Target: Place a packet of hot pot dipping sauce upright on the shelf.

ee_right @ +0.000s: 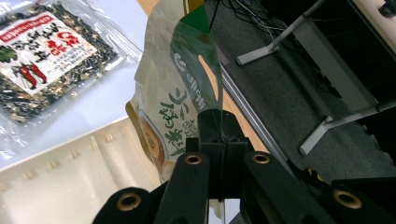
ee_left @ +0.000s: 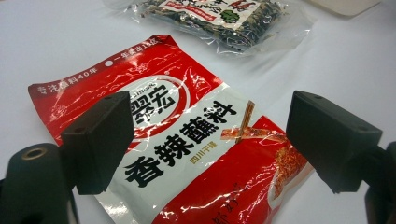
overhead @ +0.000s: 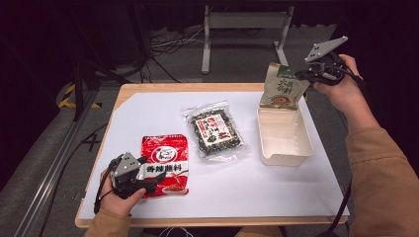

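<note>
Right gripper [overhead: 305, 75] clamps the beige pouch [overhead: 282, 87] by its edge, jaws pinched shut on it; pouch hangs upright over the far end of the white tray [overhead: 285, 142]; left gripper [overhead: 148, 174] jaws spread wide, straddling the red packet [overhead: 165, 163] flat on the table [overhead: 123, 118]; clear spice bag [overhead: 216, 129] lies between packet and tray.

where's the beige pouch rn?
High view, far right: the beige pouch hangs upright from the shut right gripper, its bottom edge over the far end of the cream tray.
</note>
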The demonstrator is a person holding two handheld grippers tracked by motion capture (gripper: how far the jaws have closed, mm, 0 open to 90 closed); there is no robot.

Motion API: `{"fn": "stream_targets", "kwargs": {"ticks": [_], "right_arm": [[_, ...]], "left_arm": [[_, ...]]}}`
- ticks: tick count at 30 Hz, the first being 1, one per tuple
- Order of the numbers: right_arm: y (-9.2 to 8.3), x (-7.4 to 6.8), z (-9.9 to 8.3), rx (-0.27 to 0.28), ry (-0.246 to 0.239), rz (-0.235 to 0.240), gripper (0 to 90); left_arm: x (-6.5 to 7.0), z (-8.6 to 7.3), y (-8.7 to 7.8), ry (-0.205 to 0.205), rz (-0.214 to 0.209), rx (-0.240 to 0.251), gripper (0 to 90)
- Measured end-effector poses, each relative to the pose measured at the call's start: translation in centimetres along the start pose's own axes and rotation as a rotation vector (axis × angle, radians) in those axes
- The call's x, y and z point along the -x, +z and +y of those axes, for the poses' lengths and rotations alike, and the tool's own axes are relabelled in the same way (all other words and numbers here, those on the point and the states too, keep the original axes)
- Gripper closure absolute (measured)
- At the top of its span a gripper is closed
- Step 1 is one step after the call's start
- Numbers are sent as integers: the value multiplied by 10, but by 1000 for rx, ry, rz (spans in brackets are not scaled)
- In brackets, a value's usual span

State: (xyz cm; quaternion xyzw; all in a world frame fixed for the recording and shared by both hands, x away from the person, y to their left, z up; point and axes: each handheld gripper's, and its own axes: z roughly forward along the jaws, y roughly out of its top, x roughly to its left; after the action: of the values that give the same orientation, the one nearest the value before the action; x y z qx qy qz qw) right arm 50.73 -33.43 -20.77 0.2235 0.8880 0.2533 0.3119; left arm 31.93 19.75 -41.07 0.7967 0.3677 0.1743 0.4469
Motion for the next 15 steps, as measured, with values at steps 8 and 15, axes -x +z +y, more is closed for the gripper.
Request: {"fn": "stream_targets", "kwargs": {"ticks": [8, 15], "right_arm": [[12, 2, -5, 9, 11, 2, 895], [23, 3, -8, 6, 19, 1, 895]], "left_arm": [[0, -1, 1, -4, -2, -6, 160], [-1, -2, 0, -5, 0, -9, 160]]}}
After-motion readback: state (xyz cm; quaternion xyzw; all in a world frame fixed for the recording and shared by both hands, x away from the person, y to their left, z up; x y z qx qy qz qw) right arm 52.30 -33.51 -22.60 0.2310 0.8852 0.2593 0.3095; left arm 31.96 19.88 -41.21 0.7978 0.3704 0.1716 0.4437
